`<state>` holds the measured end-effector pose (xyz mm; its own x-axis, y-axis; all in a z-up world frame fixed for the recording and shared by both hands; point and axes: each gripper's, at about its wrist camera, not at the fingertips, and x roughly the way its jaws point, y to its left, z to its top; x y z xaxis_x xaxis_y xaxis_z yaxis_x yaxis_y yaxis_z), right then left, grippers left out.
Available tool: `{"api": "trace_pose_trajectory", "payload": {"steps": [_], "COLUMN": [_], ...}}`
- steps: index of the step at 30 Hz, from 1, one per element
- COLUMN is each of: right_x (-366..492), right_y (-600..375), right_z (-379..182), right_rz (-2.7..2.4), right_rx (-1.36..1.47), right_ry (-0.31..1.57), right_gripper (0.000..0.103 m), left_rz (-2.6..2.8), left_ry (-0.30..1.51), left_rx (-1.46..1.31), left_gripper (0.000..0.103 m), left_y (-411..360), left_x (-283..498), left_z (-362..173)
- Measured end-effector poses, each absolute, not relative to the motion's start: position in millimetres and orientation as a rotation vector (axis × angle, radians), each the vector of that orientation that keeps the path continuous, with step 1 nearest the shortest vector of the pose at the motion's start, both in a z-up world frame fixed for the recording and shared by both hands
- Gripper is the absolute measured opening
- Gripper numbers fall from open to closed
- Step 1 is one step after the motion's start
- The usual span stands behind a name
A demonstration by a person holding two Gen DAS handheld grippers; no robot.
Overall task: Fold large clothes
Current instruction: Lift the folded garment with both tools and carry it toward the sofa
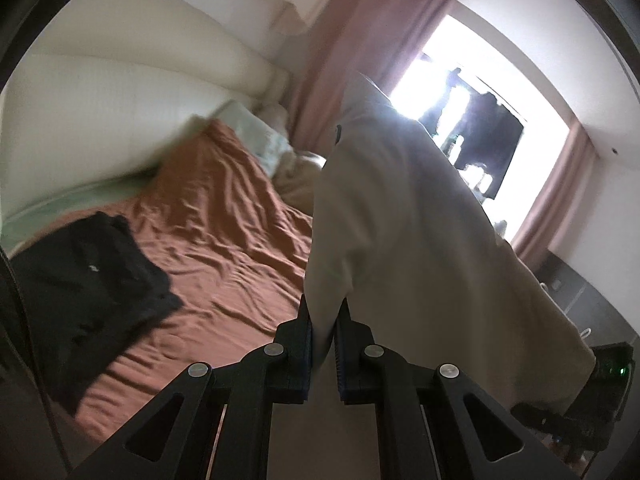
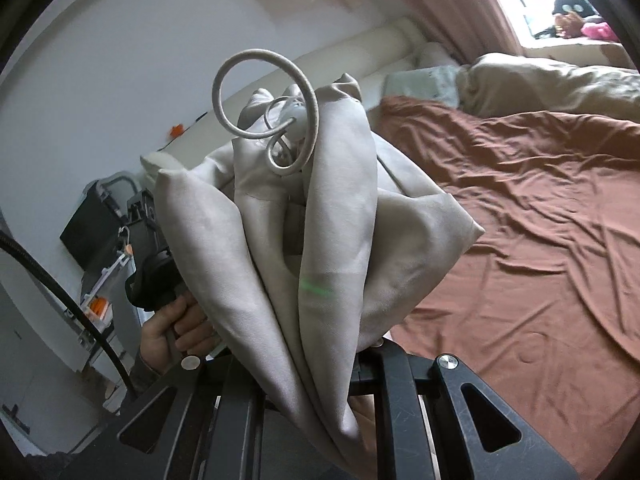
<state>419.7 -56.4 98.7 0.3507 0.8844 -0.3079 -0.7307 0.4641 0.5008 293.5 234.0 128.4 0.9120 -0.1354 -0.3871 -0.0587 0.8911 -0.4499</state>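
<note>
**Left wrist view: beige garment held up off the bed, soft and drooping**

Left wrist view first: your left gripper (image 1: pixel 323 344) has its fingers (image 1: pixel 303 344) closed on an edge of the beige garment (image 1: pixel 400 216), which hangs in the air above the rust-brown bed sheet (image 1: pixel 224 232), well apart from the folded black garment (image 1: pixel 92 280) lying to the left. The cloth looks light, limp and matte, so expect sag rather than slip; I would pinch seams or hems, not mid-panel.

In the right wrist view, your right gripper (image 2: pixel 320 352) has cloth bunched thickly where its fingers meet; they appear clamped on it, though the tips are buried. The grey drawcord (image 2: pixel 264 112) curls loose at the top, so that end looks like a waistband or hood. The folds run lengthwise away from the camera, the long axis probably spanning your two grippers.
</note>
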Motion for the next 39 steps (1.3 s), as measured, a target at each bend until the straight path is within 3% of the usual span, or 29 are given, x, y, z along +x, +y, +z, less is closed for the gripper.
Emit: {"api": "trace_pose_trajectory", "payload": {"steps": [10, 26, 39], "right_x": [432, 482, 490], "right_y": [19, 167, 291], "right_z": [107, 109, 74], "right_rz": [1.168, 1.449, 1.573], "right_rx": [0.270, 0.493, 0.588], "right_ry": [0.575, 0.620, 0.787], "right_gripper": [0.009, 0.009, 0.009], "left_rz": [0.061, 0.371, 0.581], "left_ry": [0.376, 0.414, 0.557], "left_rx": [-0.489, -0.328, -0.281], "left_gripper": [0.008, 0.008, 0.008], "left_y": [315, 417, 493], "left_x": [289, 316, 308], "left_z": [145, 253, 252]}}
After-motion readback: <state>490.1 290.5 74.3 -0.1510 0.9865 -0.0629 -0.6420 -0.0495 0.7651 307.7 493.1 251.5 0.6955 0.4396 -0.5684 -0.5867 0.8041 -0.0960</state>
